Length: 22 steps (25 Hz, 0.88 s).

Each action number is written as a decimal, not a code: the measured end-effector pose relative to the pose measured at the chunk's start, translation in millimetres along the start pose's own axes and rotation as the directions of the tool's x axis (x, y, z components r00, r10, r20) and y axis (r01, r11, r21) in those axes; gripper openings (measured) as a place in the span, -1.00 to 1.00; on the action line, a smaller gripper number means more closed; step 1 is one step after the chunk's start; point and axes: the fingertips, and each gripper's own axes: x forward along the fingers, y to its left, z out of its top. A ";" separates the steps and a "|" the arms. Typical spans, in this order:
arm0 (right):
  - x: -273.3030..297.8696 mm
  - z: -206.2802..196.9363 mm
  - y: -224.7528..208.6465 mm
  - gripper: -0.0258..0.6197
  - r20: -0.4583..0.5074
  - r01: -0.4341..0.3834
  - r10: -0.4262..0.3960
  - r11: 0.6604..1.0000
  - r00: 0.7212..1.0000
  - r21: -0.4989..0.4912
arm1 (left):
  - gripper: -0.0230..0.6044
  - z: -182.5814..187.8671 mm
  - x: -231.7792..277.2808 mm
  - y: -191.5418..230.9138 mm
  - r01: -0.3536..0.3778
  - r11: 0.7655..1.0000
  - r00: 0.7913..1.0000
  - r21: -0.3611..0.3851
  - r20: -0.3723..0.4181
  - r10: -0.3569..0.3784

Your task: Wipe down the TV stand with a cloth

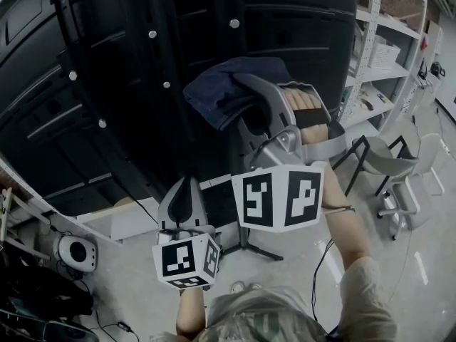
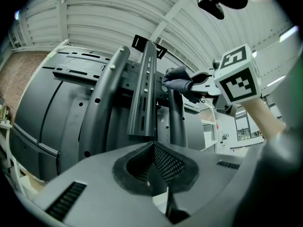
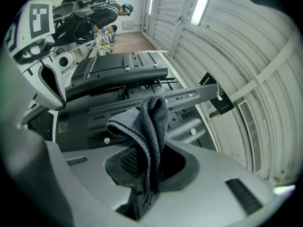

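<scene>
Right gripper (image 3: 147, 167): jaws closed on a fold of dark blue knitted cloth (image 3: 147, 122), which rises from between the ribbed pads and droops over to the left in the right gripper view. In the head view the person's hand (image 1: 303, 109) grips the handle behind a white marker cube (image 1: 281, 198), and the bunched cloth (image 1: 228, 91) lies against the upper part of a dark grey metal TV stand (image 1: 153, 70), on one of its upright columns studded with pale screw heads. Left gripper (image 2: 154, 167): jaws drawn together with nothing between them, pointing up at the slotted central rail and curved tubes of the stand (image 2: 144, 93); in the head view it (image 1: 187, 184) sits lower and to the left of the right gripper, apart from the cloth. The left gripper view shows the cloth (image 2: 180, 82) held high against the right-hand tube. Behind the columns spans the black rear panel (image 1: 43, 98) of the mounted screen. Periphery: white shelving rack (image 1: 388, 55) at right, white chair (image 1: 417, 169) below it, pale grey floor (image 1: 128, 255).
</scene>
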 end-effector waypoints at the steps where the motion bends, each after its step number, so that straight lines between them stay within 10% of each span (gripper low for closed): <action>1: -1.2 -1.4 2.2 -0.74 -0.003 0.005 -0.005 1.000 1.000 0.002 | -0.88 -1.6 -0.2 0.0 0.000 1.000 1.000 -0.001 -0.004 0.000; 22: -11.3 -22.9 51.1 -0.74 -0.046 -0.074 0.076 0.996 0.996 0.052 | -0.88 -10.8 -9.5 4.7 -0.016 1.000 1.000 -0.011 -0.023 0.016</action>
